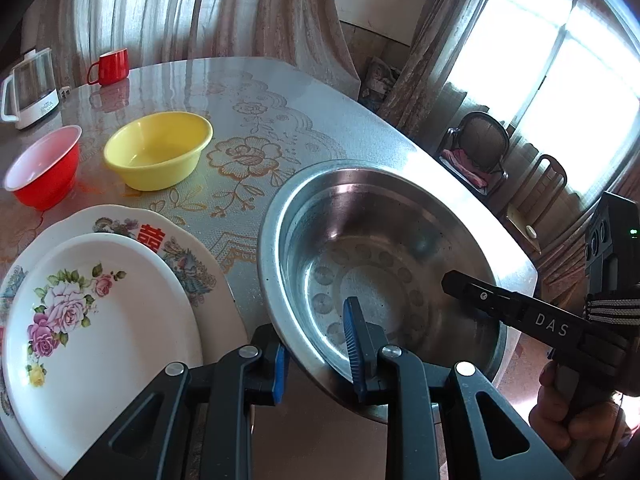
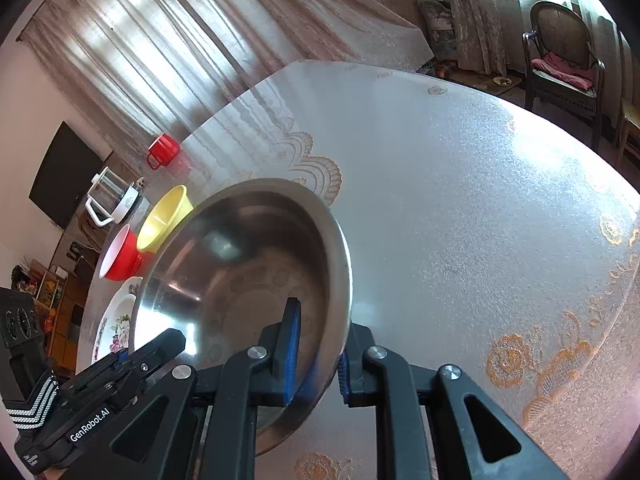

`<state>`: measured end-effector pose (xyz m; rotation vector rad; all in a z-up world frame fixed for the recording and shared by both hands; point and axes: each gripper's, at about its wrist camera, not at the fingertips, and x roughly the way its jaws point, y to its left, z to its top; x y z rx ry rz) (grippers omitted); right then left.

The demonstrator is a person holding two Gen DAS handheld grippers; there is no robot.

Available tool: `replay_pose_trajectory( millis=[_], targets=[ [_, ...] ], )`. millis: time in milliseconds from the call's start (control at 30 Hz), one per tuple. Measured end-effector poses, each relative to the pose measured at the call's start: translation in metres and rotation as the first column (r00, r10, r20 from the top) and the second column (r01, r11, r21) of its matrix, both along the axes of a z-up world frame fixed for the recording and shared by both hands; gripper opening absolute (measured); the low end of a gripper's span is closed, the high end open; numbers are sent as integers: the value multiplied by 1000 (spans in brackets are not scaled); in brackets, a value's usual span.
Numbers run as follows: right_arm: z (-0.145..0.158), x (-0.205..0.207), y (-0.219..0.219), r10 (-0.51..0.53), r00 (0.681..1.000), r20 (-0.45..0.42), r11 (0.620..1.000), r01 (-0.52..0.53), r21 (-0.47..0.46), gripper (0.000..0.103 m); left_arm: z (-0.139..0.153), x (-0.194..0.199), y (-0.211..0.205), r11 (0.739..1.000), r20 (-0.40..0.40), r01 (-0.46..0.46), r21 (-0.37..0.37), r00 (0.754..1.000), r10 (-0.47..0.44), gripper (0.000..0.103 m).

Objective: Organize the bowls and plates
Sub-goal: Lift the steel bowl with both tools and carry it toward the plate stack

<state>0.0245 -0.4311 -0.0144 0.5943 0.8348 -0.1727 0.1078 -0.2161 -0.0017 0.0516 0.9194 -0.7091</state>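
Blue-padded fingers [image 1: 352, 344] of the left gripper [image 1: 316, 356] were clamped on the near rim of a large steel basin [image 1: 372, 248], one finger inside the bowl and the other outside under the flange. Across the basin, the right gripper [image 2: 316, 356] pinched the opposite rim the same way, its inner finger [image 2: 292, 340] standing inside the wall and its outer one pressed against the underside. Both pairs of fingers were nearly closed, with only the thin metal edge between the pads. Seen from the left wrist, the right gripper's black arm reached in over the far side of the basin, a hand [image 1: 576, 412] wrapped around its handle. Between the two grips the basin sat tilted, and whether its base touched the table [image 2: 460, 208] could not be told.

Just left of the left fingers lay a white plate with pink roses [image 1: 100, 320], stacked on a larger decorated plate [image 1: 188, 256] with a red character on its rim. Beyond those, further left and ahead of the fingers, a yellow bowl [image 1: 160, 150] and a red bowl with a white inside [image 1: 42, 168] stood side by side, close but apart. Behind them, near the far edge, were a red mug [image 1: 110, 66] and a glass kettle with a white handle [image 1: 30, 88]. Curtains [image 1: 192, 12] hung beyond the table, and a dark wooden chair with a pink cushion [image 2: 562, 60] stood well off to the right by a bright window.
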Motion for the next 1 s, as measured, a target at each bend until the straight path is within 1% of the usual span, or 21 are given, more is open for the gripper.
replay_pose_trajectory(
  millis=[133,267,567,800,867,1000],
  targets=[
    [5,0,5,9,1000,6,1000,-9,-1,16,7,-4,12,1000,20,-14,-26,1000,14,25],
    [18,1,15,43,999,29,999,-43,-27,16,15,-3,27,998,30,-36,-60,999,38,25],
    [34,14,44,121,991,62,991,-116,-68,15,30,-2,61,992,60,-72,-101,995,78,25],
    [44,23,65,171,982,77,984,-166,-72,15,37,-1,95,985,51,-107,-137,992,115,25],
    [48,27,74,196,977,86,979,-190,-75,15,40,0,109,980,52,-126,-151,989,135,25],
    [53,38,94,256,962,92,966,-251,-61,15,42,3,138,970,27,-173,-173,983,180,24]
  ],
)
